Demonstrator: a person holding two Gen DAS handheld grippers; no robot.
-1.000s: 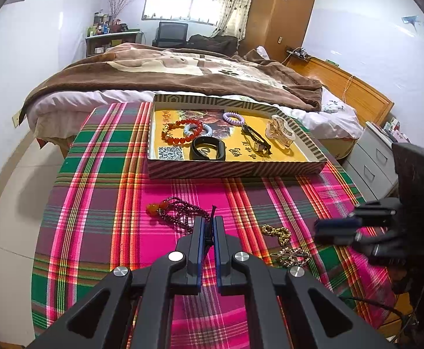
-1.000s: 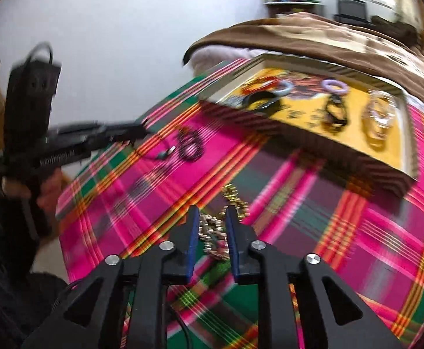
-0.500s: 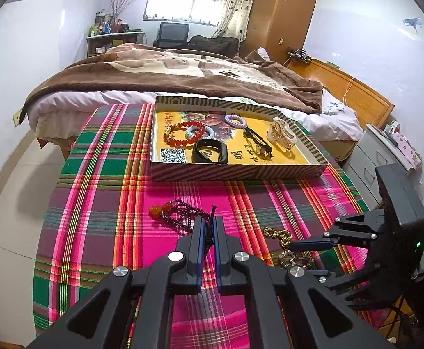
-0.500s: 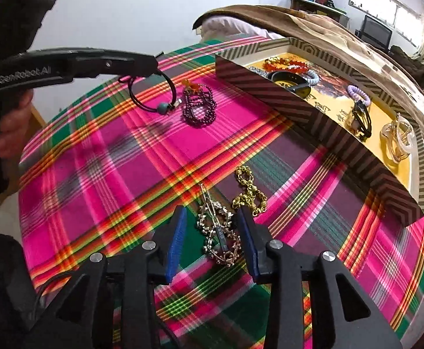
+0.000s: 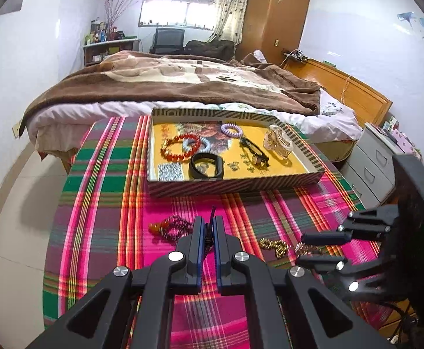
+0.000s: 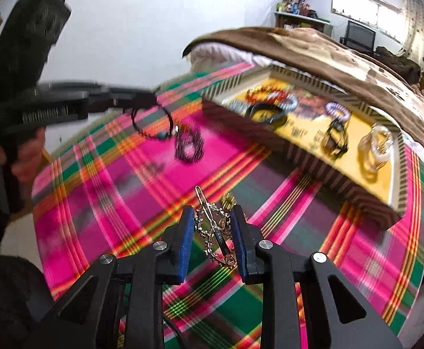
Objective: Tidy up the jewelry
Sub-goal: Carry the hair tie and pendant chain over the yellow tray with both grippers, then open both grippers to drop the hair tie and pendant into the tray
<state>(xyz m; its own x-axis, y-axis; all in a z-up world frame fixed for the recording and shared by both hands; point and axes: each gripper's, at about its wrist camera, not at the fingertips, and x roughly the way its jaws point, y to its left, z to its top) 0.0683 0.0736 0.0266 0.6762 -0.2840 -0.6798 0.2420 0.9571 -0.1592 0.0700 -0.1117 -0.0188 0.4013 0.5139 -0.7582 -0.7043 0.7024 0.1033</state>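
Observation:
My left gripper [image 5: 207, 226] is shut on a black cord bracelet [image 6: 153, 123], held above the plaid tablecloth; it also shows in the right wrist view [image 6: 150, 99]. My right gripper [image 6: 213, 221] is shut on a gold rhinestone hair clip [image 6: 214, 229], lifted off the cloth; it also shows in the left wrist view [image 5: 318, 245]. A dark beaded bracelet [image 5: 172, 228] and a gold chain [image 5: 273, 245] lie on the cloth. The striped tray [image 5: 235, 184] holds a red bead bracelet [image 5: 179, 148], a black band [image 5: 206, 166], a purple hair tie [image 5: 231, 130] and a clear claw clip [image 5: 278, 143].
The plaid-covered table [image 5: 101, 192] stands against a bed with a brown blanket [image 5: 182, 84]. A white drawer unit [image 5: 374, 163] is at the right. The table edge and floor lie to the left.
My right gripper closed on the hair clip and raised it off the cloth. My left gripper kept hold of the black bracelet and lifted a little.

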